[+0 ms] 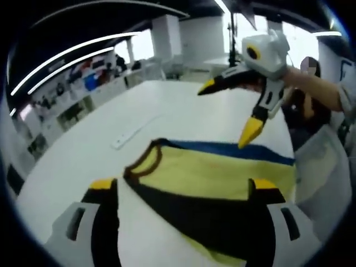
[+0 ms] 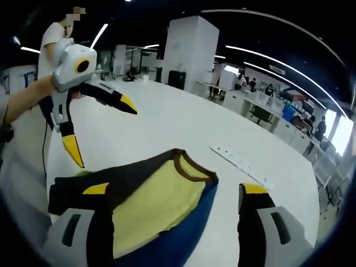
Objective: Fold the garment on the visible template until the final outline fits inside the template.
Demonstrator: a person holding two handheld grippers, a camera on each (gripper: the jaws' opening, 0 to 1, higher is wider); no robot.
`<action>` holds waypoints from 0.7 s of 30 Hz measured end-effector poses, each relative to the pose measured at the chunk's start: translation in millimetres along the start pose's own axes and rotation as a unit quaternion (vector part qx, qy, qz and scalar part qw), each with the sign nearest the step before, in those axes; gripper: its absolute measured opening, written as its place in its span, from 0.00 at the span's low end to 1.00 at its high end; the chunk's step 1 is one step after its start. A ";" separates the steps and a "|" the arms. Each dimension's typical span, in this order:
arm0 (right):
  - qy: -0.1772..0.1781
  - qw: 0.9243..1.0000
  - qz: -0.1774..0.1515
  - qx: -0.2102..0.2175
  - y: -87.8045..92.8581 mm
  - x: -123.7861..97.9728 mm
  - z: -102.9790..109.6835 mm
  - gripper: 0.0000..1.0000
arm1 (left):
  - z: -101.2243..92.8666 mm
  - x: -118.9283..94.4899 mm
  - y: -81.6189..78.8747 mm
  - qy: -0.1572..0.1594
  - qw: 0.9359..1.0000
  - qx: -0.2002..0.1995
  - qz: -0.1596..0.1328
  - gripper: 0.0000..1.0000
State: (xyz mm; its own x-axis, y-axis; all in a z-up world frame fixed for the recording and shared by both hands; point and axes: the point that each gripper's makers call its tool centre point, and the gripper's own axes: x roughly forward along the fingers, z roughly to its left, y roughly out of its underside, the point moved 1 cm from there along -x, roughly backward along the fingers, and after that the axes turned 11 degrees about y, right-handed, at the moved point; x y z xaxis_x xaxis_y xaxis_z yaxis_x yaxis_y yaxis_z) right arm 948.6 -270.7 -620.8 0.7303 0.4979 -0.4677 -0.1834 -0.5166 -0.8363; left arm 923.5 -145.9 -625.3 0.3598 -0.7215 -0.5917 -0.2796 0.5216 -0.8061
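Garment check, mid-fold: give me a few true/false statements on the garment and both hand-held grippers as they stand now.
1. The garment lies on a white table. True.
2. The right hand-held gripper is shut on the garment. False: its jaws stand wide open, above the cloth in the left gripper view.
3. The garment is yellow with a blue part and dark trim. True.
4. The left hand-held gripper is clamped shut. False: it is open, held over the table beside the garment.
5. A white strip lies on the table apart from the garment. True.
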 end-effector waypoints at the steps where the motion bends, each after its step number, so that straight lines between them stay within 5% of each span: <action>1: 0.000 1.000 -0.001 -0.002 -1.3 -2.2 1.7 0.96 | -3.4 -2.4 0.7 0.001 1.000 -0.002 0.000 0.92; 21: 0.012 1.000 -0.011 -0.015 -8.5 -58.1 35.5 1.00 | -52.0 -41.1 23.0 0.024 1.000 -0.013 0.002 0.97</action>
State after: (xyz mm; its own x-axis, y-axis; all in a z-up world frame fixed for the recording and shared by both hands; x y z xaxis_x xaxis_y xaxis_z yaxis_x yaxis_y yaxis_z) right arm 884.4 -270.5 -596.7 0.7503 0.4926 -0.4409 -0.1466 -0.5264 -0.8375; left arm 856.0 -127.9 -618.8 0.3164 -0.7407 -0.5927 -0.3049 0.5123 -0.8029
